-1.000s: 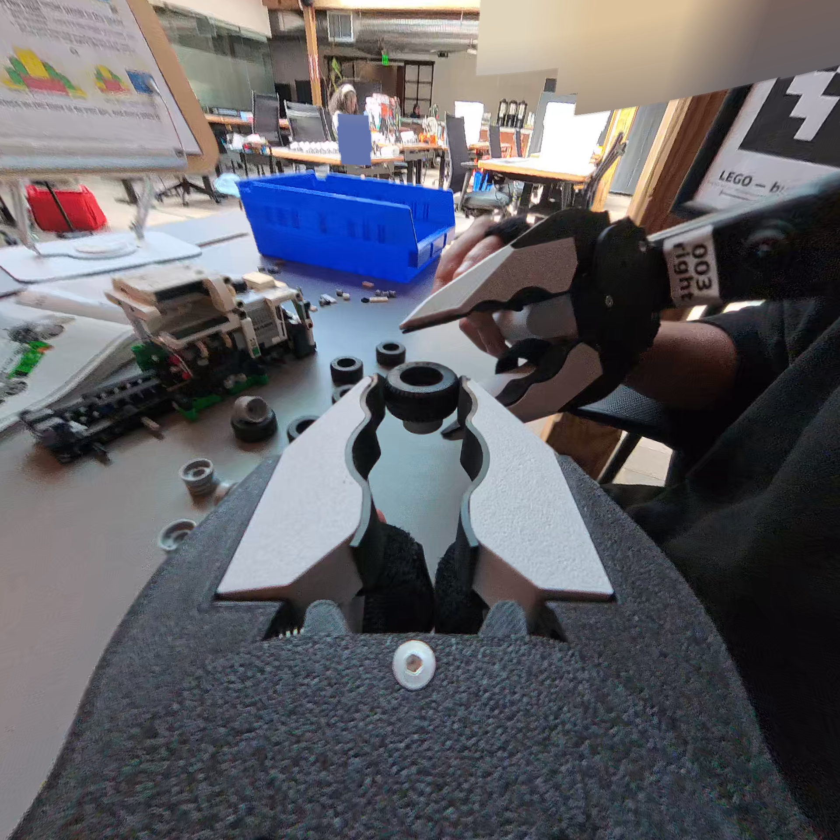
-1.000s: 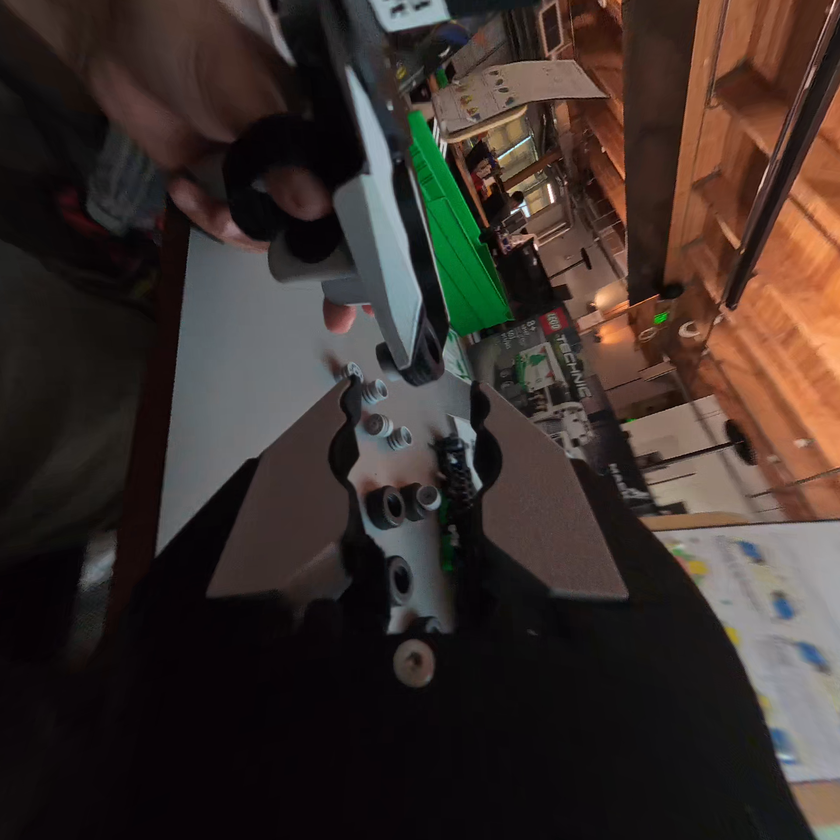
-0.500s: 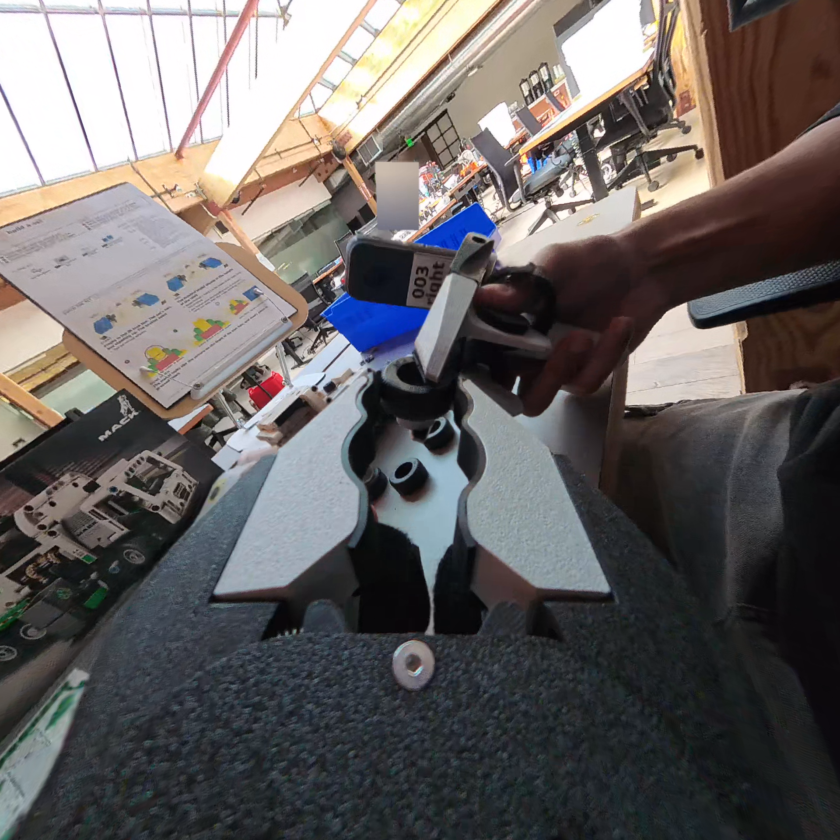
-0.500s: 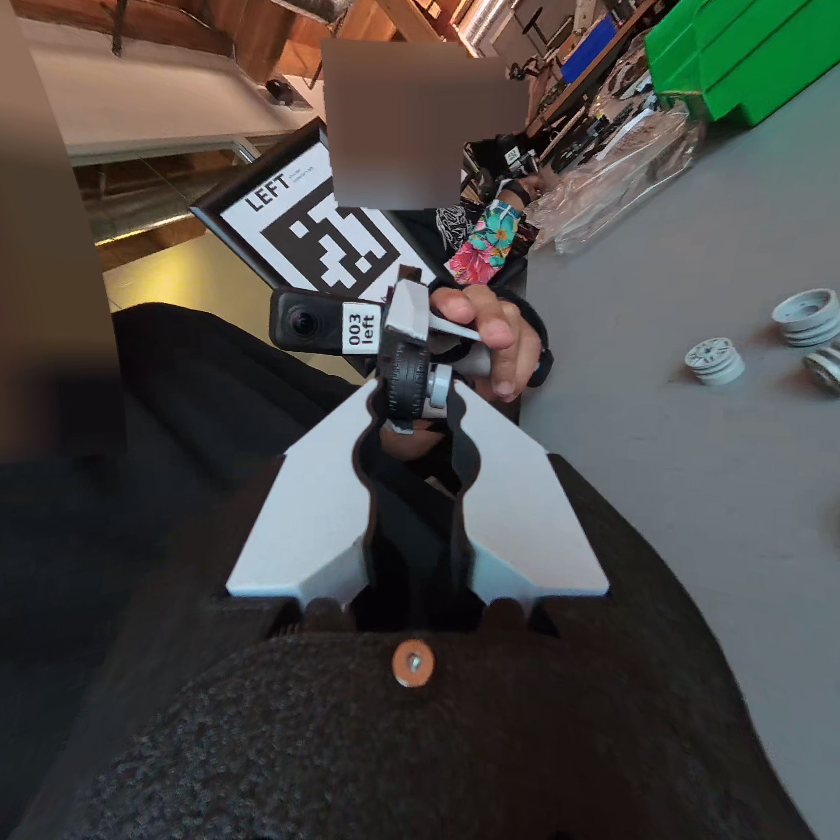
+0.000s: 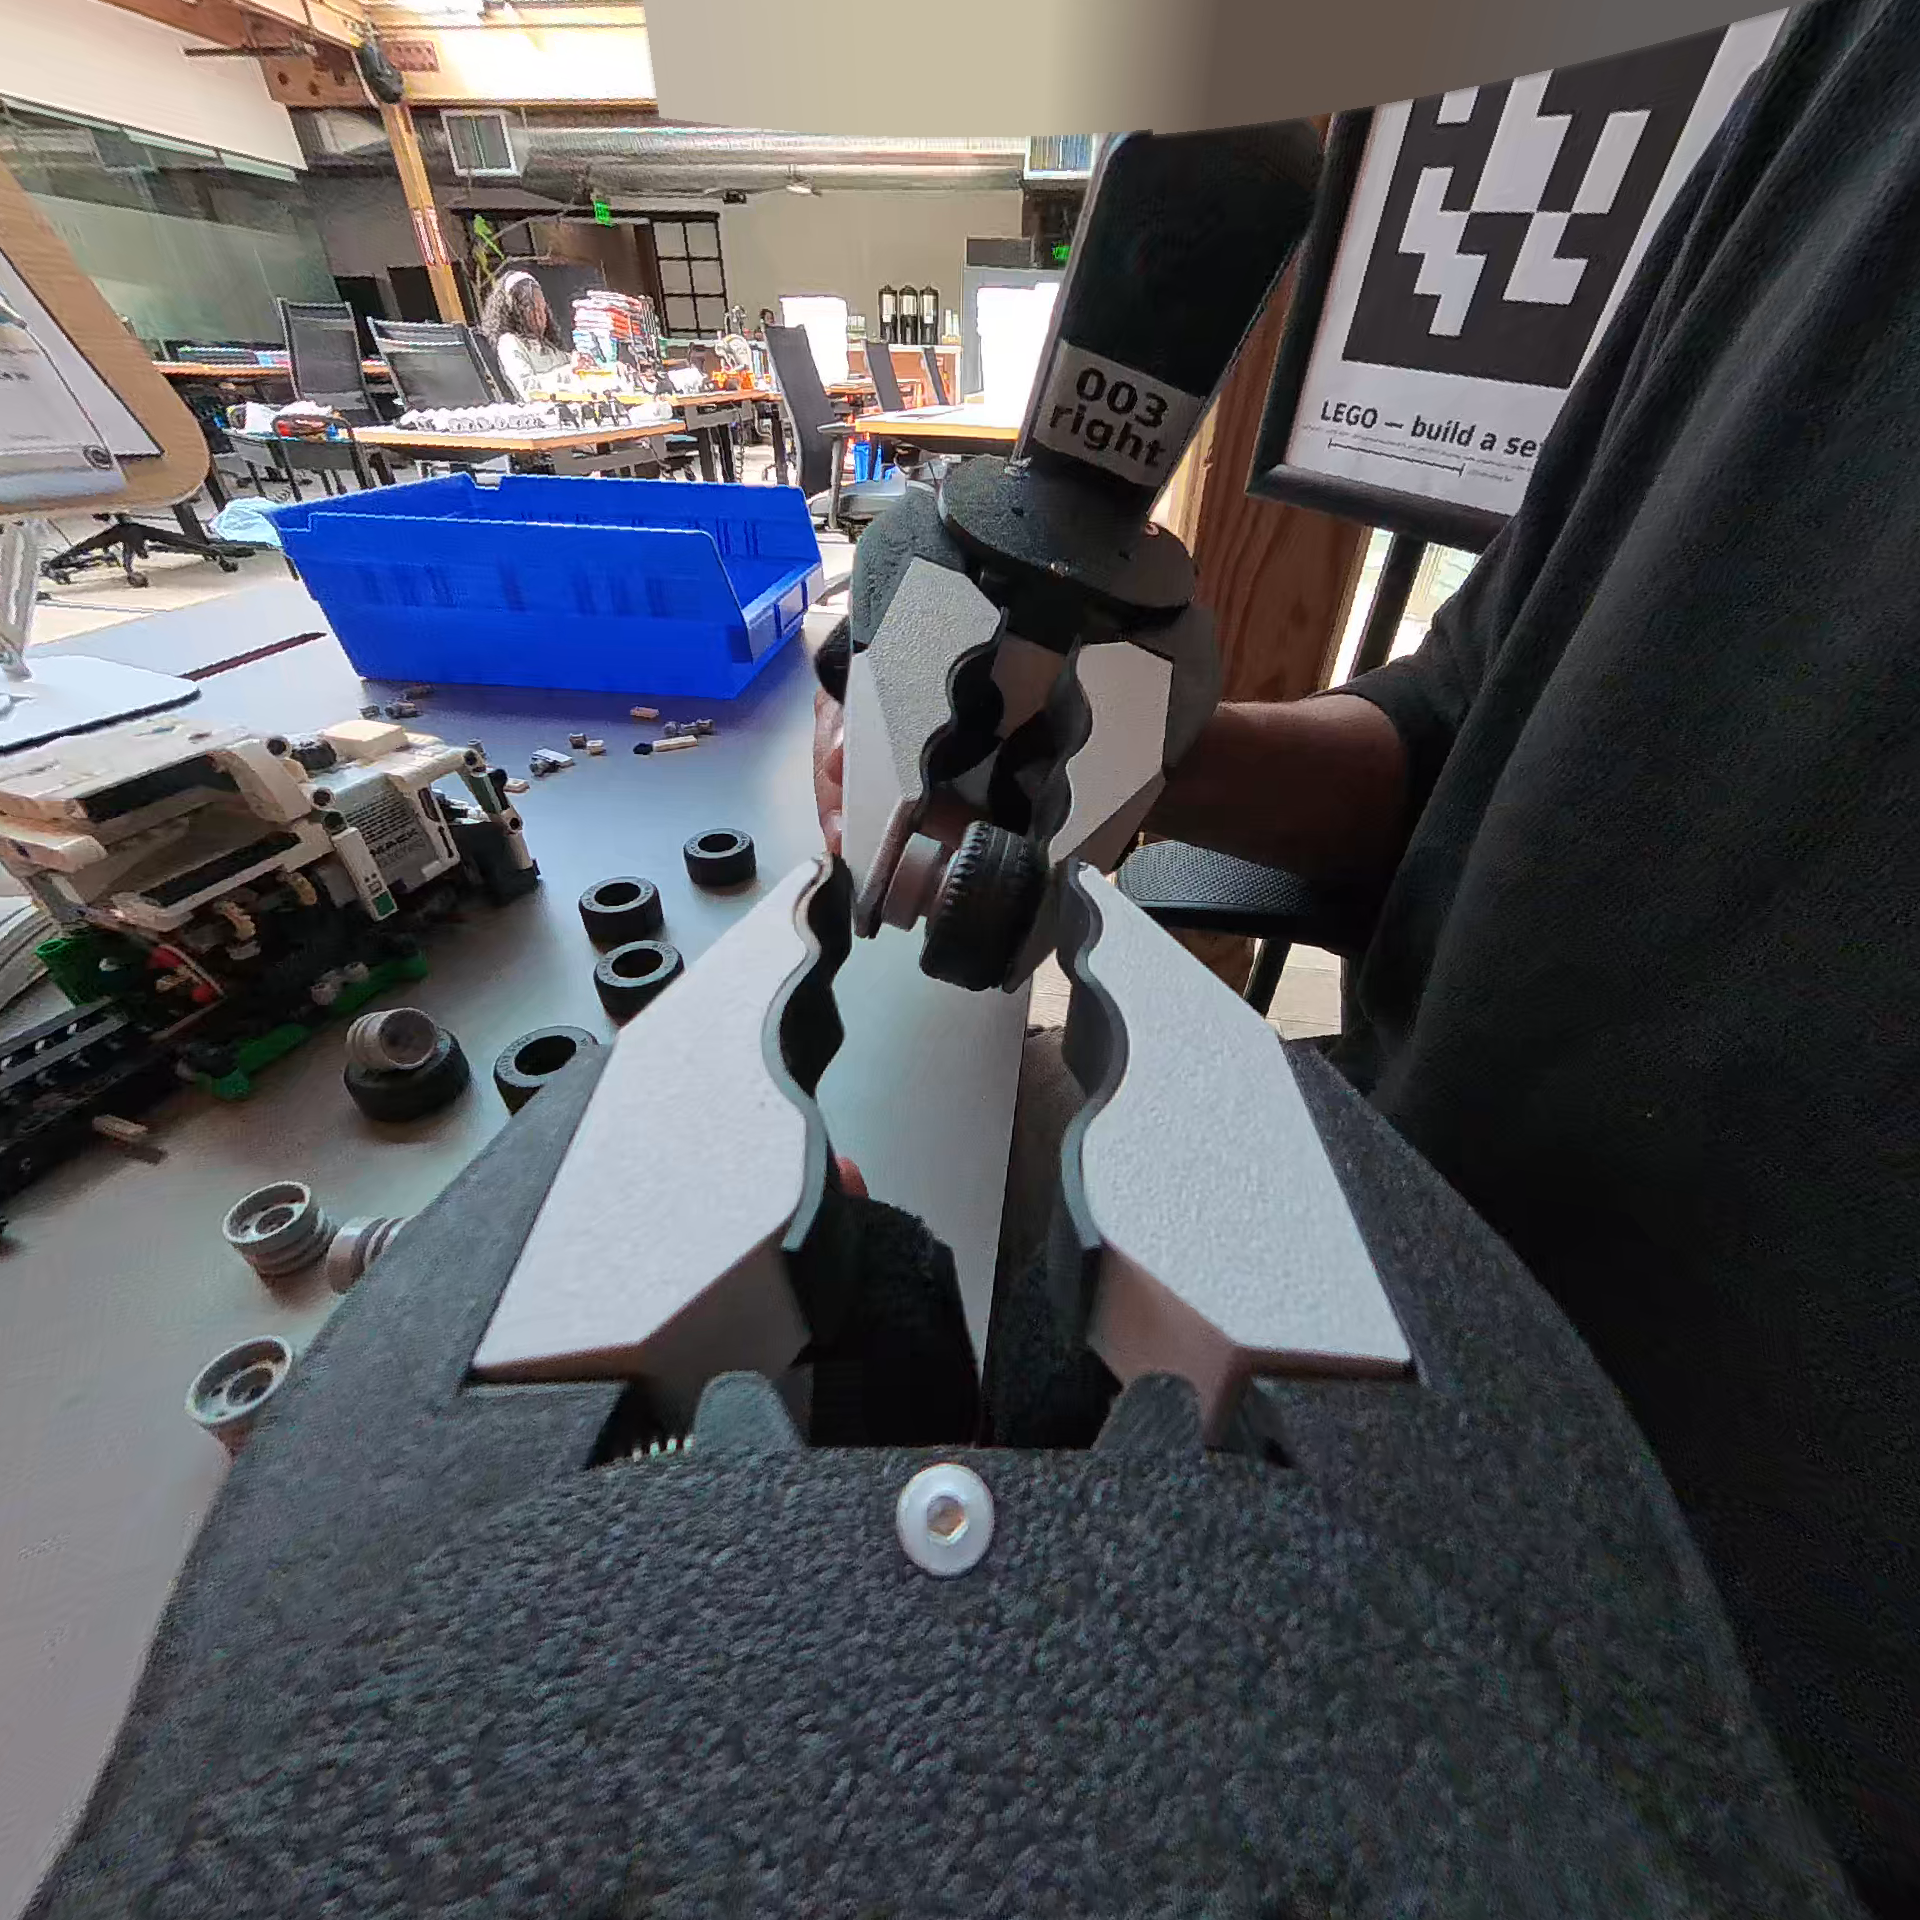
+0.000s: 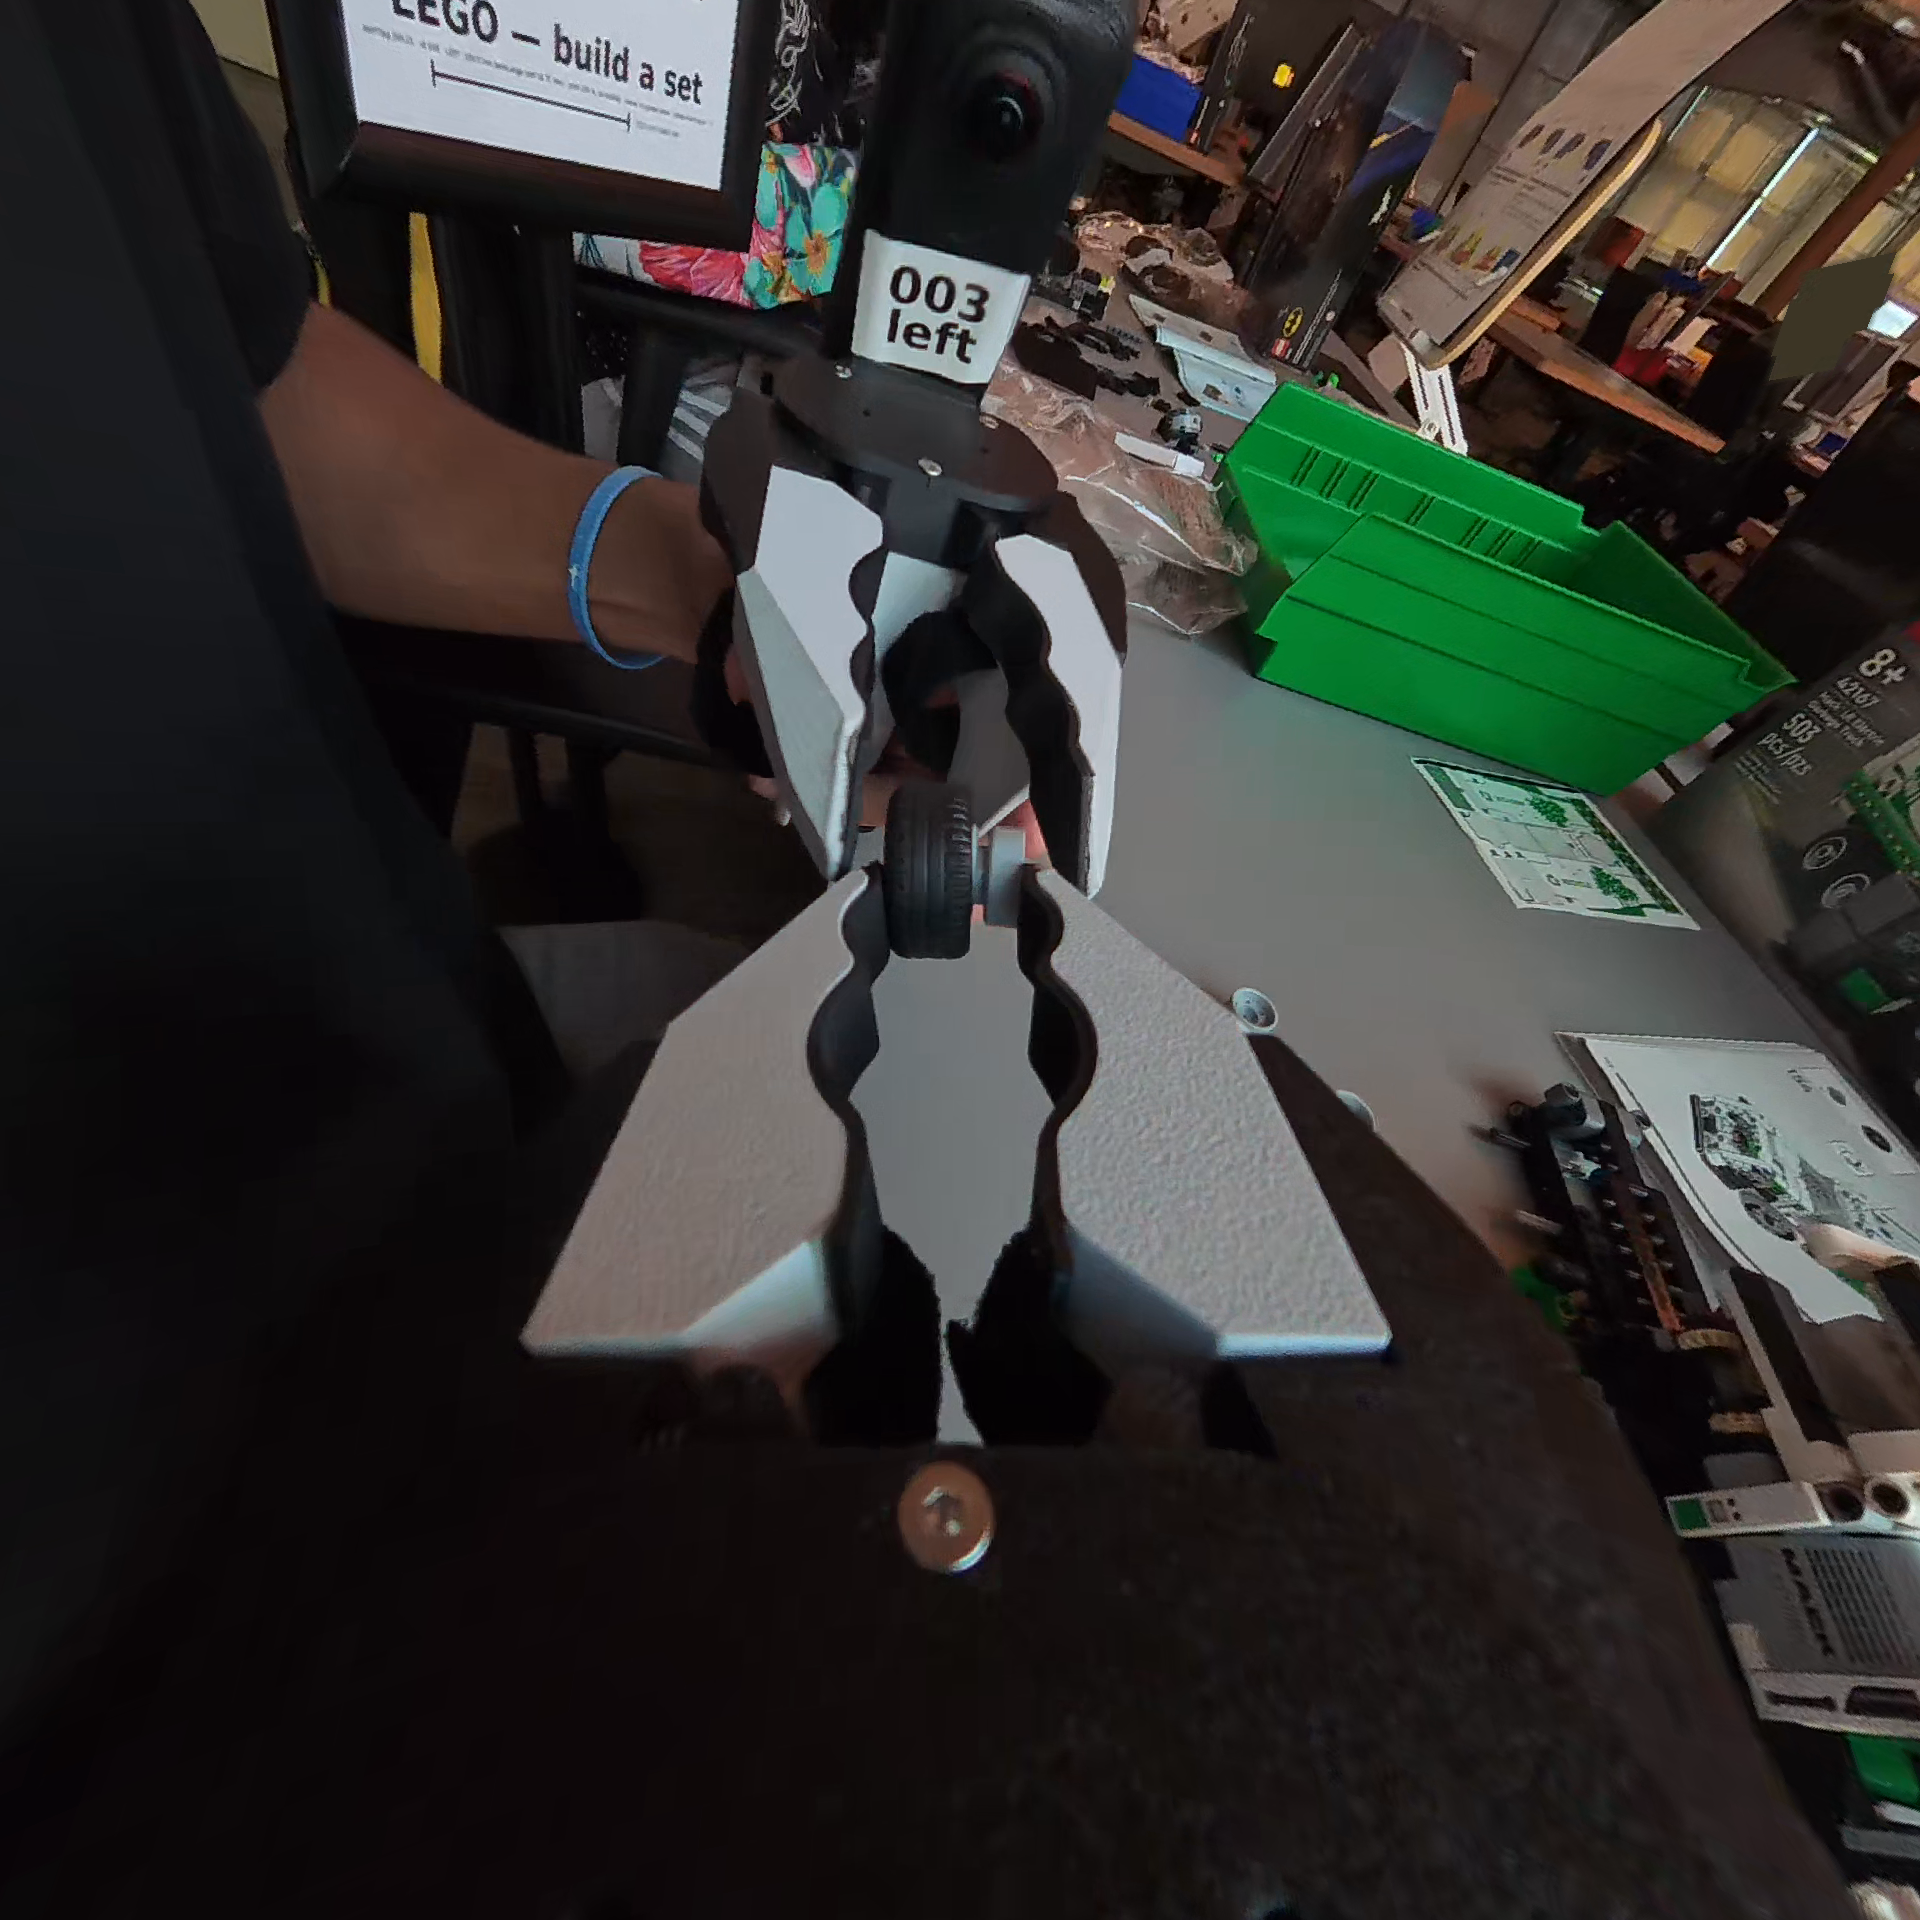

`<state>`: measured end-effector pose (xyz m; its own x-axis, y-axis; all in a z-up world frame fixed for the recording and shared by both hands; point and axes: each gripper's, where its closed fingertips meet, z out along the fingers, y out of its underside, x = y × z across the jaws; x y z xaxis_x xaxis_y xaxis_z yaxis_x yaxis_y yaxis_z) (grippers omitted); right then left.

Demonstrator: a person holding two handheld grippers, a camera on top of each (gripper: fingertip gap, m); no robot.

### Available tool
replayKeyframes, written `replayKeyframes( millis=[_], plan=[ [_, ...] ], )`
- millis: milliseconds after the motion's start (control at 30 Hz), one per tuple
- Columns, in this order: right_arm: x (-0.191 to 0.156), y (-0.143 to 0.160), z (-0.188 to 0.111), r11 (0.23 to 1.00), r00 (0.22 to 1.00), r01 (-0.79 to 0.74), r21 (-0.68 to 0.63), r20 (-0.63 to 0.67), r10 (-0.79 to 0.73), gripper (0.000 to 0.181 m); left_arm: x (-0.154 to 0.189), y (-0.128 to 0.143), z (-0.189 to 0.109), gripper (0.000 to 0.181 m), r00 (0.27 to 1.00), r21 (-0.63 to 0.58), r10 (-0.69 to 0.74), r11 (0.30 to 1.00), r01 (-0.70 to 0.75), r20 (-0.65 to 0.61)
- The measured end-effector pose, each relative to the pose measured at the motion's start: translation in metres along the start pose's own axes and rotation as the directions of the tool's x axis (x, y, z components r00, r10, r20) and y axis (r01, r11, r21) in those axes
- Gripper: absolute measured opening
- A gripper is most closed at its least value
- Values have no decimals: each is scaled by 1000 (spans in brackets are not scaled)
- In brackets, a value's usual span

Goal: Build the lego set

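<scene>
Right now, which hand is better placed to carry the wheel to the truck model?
Right, probably. The right gripper has its fingers closed across the wheel, black tyre and grey hub together. The left gripper has its fingers spread either side, gripping nothing. The truck model lies farther off.

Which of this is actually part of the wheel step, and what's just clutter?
In use:
- wheel, clamped in right gripper
- left gripper, open, facing it
- loose tyres
- hubs
- truck
- booklet

Lying about:
- blue bin
- green bins
- box
- sticker sheet
</scene>
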<state>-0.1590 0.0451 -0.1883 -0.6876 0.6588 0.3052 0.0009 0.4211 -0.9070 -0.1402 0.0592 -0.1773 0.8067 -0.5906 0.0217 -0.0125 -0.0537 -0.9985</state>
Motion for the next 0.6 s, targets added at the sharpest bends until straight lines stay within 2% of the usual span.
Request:
replayKeyframes(
  millis=[200, 433, 567, 600],
  plan=[
    [0, -8, -3, 1000, 1000, -10, 28, 18, 10, 22, 2, -8, -1, 36, 998, 28, 59, 998, -59, 12],
    [0, 5, -3, 998, 997, -57, -14, 51, 58, 19, -5, 2, 3, 33, 997, -35, 77, 996, -76, 28],
    [8, 9, -4, 999, 999, -39, -9, 8, 39, 20, -10, 4, 6, 33, 996, -35, 82, 996, -80, 46],
    [14, 15, -4, 996, 997, -76, -44, -11, 76, 20, -14, 4, 6, 25, 992, -34, 101, 995, -99, 77]
  ],
)
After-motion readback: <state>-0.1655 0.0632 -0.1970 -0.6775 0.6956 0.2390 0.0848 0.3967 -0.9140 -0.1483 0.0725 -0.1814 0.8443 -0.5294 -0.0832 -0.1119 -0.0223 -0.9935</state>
